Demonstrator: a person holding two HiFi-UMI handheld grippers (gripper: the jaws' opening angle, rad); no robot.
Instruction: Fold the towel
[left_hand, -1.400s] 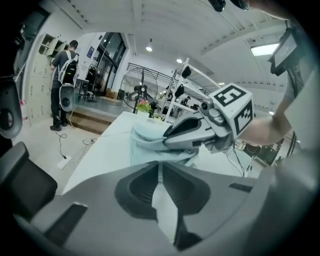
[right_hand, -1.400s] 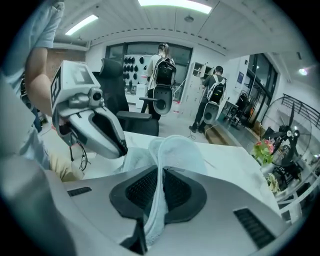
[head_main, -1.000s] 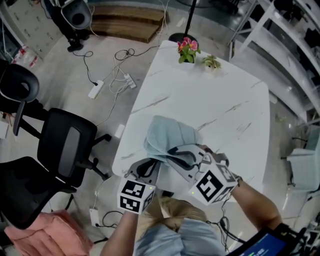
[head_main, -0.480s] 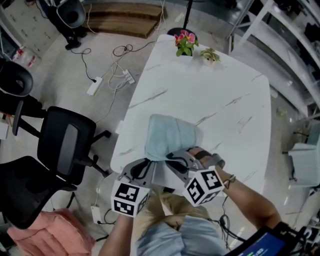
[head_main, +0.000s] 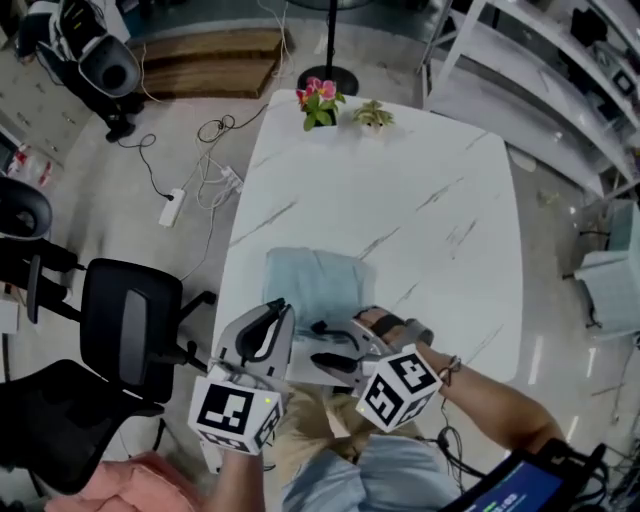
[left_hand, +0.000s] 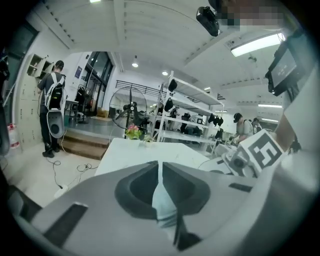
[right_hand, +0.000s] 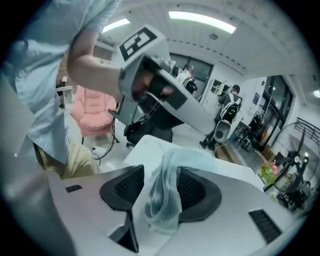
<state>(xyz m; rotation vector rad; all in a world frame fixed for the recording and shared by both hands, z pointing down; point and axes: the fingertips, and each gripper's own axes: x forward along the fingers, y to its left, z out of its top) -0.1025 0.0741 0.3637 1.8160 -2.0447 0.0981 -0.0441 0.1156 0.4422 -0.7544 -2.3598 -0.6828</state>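
Two grippers: both are held side by side over the near end of the table (head_main: 400, 190), their marker cubes (head_main: 235, 415) toward the person.
Left gripper (left_hand: 159, 167): jaws together, clamped on a thin pinch of the towel (left_hand: 162, 207), which shows as a narrow pale strip in the slit between the pads.
Right gripper (right_hand: 159, 187): jaws stand apart and have just been opening. A loose fold of the towel hangs between them and leans on one pad, with a clear gap to the other, so nothing is squeezed.
Towel: pale blue. Most of it lies bunched on the near left part of the table, just beyond the gripper tips, and its near edge rises to meet both grippers.
Table: white with thin grey veins, bare past the towel.
Far end of table: a pot of pink flowers (head_main: 318, 100) stands just beside a small green plant (head_main: 372, 115), well apart from the towel.
Floor at left: black office chairs (head_main: 130, 320) stand near the table's side. A white power strip (head_main: 172, 207) lies farther off with cables trailing from it.
Near the person: a pink armchair (right_hand: 95, 112).
Right side of room: white shelves (head_main: 530, 70).
Farther back: a standing fan (left_hand: 131, 107), and a person (left_hand: 52, 92) with a bag on the back.
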